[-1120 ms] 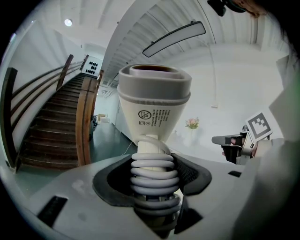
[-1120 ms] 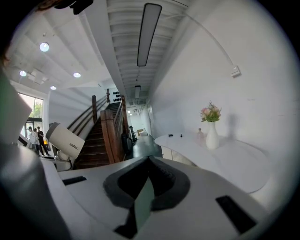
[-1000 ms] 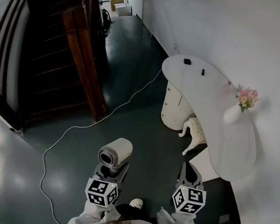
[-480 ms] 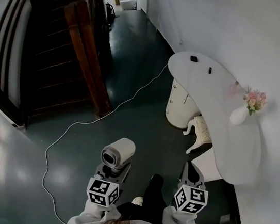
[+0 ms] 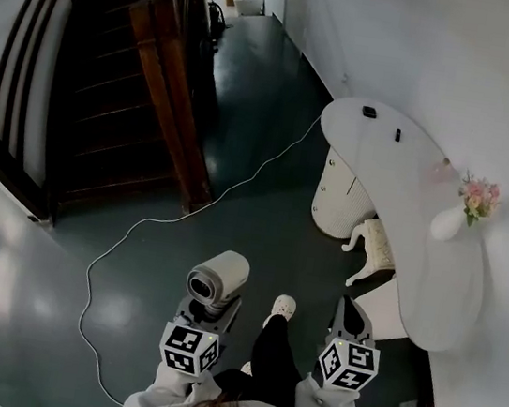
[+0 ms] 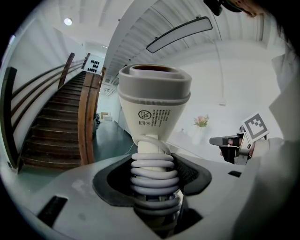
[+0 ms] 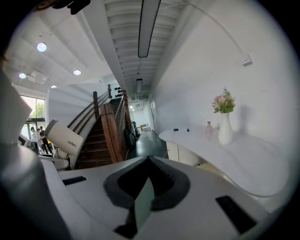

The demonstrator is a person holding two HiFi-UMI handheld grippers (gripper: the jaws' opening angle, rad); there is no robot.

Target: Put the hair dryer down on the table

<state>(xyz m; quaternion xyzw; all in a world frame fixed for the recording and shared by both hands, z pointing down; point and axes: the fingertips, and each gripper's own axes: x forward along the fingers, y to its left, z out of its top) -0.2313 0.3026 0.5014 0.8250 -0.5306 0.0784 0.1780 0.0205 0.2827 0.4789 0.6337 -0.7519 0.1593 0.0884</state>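
Note:
A white hair dryer [image 5: 218, 278] stands upright in my left gripper [image 5: 208, 309], nozzle end up. In the left gripper view the jaws are shut on the dryer's handle [image 6: 153, 173], which has its white cord coiled round it, below the barrel [image 6: 153, 103]. My right gripper [image 5: 349, 314] is held beside it, shut with nothing in it; its pads meet in the right gripper view [image 7: 149, 164]. The curved white table [image 5: 426, 195] is ahead and to the right, apart from both grippers. From the right gripper view the dryer [image 7: 63, 137] shows at the left and the table [image 7: 234, 154] at the right.
On the table stand a white vase of pink flowers [image 5: 462, 212] and two small dark items [image 5: 370, 112] at its far end. A white cabinet [image 5: 342, 201] sits under it. A white cable [image 5: 137, 228] trails over the dark floor. A wooden staircase [image 5: 159, 79] rises at the left. The person's shoe [image 5: 280, 308] is between the grippers.
The whole view has moved forward over the floor towards the table; the person's leg has stepped out between the grippers. Both grippers keep their pose, and the dryer stays held.

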